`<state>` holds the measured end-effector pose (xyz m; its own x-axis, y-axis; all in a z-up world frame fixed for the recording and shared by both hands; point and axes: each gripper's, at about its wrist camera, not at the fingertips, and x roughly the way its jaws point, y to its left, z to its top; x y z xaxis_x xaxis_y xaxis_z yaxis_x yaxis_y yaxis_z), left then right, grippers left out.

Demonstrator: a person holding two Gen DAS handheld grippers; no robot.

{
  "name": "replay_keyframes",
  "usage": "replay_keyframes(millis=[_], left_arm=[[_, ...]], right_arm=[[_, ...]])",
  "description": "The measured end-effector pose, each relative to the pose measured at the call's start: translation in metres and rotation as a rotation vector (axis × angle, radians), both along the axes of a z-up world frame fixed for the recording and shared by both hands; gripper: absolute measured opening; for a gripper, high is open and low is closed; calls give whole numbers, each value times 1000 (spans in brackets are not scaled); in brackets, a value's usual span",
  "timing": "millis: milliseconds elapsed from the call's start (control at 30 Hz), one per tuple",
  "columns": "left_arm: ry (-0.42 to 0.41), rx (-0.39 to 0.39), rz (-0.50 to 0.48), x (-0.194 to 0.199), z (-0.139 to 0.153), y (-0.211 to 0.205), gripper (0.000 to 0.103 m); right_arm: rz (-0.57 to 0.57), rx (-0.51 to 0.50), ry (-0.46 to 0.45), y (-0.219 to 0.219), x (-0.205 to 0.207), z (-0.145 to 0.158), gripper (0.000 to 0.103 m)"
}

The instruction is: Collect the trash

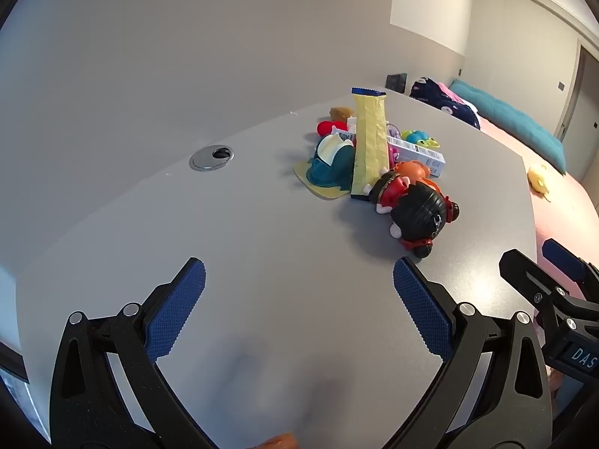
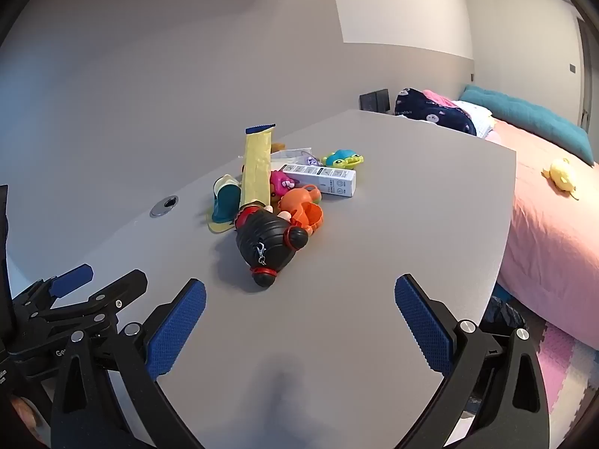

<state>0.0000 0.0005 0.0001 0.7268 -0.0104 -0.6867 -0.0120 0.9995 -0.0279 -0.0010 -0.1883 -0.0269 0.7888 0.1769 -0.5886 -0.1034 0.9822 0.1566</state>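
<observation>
A pile of toys and trash lies on the grey table (image 1: 262,224). A long yellow wrapper (image 1: 368,142) with blue ends leans on the pile; it also shows in the right wrist view (image 2: 257,166). A white carton box (image 1: 419,155) lies behind it, and also shows in the right wrist view (image 2: 322,179). A black and red doll (image 1: 419,213) lies at the front of the pile, as the right wrist view (image 2: 269,247) also shows. My left gripper (image 1: 299,284) is open and empty, short of the pile. My right gripper (image 2: 299,288) is open and empty, just before the doll.
A teal toy (image 1: 331,166), an orange toy (image 2: 305,209) and a green-blue toy (image 2: 342,159) lie in the pile. A cable grommet (image 1: 211,157) sits in the table at left. A pink bed (image 2: 554,217) stands right of the table. A dark bag (image 2: 503,314) sits below the table edge.
</observation>
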Motion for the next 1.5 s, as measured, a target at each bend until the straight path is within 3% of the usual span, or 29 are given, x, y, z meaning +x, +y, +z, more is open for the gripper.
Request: replay_keyframes(millis=[1500], left_arm=[[19, -15, -6, -2, -4, -3, 97]], right_arm=[[-5, 22, 31, -2, 1, -5, 101]])
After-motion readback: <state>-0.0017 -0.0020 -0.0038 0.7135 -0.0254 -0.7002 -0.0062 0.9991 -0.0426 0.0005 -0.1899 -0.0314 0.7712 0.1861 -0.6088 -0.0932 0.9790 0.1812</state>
